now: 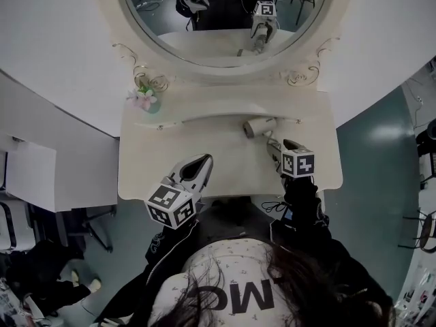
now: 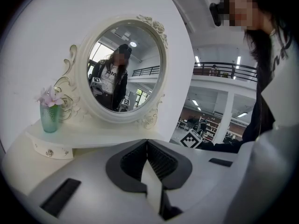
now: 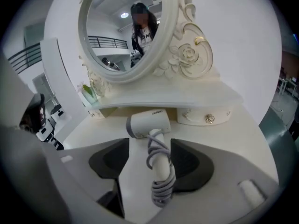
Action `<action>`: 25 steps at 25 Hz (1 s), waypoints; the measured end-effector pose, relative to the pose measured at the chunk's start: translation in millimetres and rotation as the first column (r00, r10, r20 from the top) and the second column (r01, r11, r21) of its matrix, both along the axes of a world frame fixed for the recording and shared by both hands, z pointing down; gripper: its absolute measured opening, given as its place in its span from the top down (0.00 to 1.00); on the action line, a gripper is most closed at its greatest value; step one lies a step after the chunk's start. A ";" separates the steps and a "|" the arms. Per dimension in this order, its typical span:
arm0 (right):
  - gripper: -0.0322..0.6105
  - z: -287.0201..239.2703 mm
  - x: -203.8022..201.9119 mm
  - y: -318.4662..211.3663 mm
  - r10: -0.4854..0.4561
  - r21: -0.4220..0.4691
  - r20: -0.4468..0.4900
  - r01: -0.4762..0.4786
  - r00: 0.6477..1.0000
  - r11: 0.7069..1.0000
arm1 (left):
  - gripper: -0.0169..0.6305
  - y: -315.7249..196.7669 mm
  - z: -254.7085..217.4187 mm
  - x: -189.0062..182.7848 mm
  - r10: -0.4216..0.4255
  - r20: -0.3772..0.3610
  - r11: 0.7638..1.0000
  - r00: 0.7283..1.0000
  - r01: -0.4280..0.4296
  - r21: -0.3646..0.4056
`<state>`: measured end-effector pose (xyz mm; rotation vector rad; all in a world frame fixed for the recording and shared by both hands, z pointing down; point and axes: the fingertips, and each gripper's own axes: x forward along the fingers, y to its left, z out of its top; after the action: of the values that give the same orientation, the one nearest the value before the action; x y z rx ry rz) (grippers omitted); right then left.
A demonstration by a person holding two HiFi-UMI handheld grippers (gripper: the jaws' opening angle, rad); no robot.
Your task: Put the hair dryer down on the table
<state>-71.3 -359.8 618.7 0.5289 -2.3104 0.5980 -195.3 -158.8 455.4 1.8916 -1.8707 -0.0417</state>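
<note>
**Inspector:** Head view?

**Assistant:** Cream dressing table (image 1: 204, 165) below an oval mirror (image 1: 221, 16), on a grey-green floor (image 1: 371, 155). The hair dryer (image 1: 260, 126) lies on the table at 1 o'clock of centre. Its nozzle points to 9 and its handle runs toward 5, the end hidden by the right gripper (image 1: 274, 147).

**Inspector:** Left gripper view?

**Assistant:** Left gripper (image 1: 204, 161) jaws are together, nothing between them.

**Inspector:** Right gripper view?

**Assistant:** Jaws stand wide apart either side of the cord-wrapped handle, clear of it. The handle's end is cut off.
</note>
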 end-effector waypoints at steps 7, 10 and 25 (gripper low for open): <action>0.50 -74.4 -7.4 53.6 0.033 -0.012 0.261 -0.031 0.965 0.999 | 0.97 15.9 5.2 5.2 0.062 -0.014 0.998 0.998 -0.062 0.002; 0.50 -101.1 -12.5 79.4 0.031 -0.010 0.348 -0.029 0.937 1.000 | 0.97 25.2 8.6 7.1 0.084 -0.022 0.996 0.996 -0.084 0.002; 0.51 -129.1 -18.2 184.0 -0.077 -0.027 0.407 0.097 0.910 0.995 | 0.97 49.2 32.7 41.5 0.193 -0.093 0.981 0.977 -0.193 0.007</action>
<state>-89.5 -175.9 489.5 0.2951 -2.6860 0.7759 -153.8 -109.6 488.2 2.0248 -1.6180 -0.0634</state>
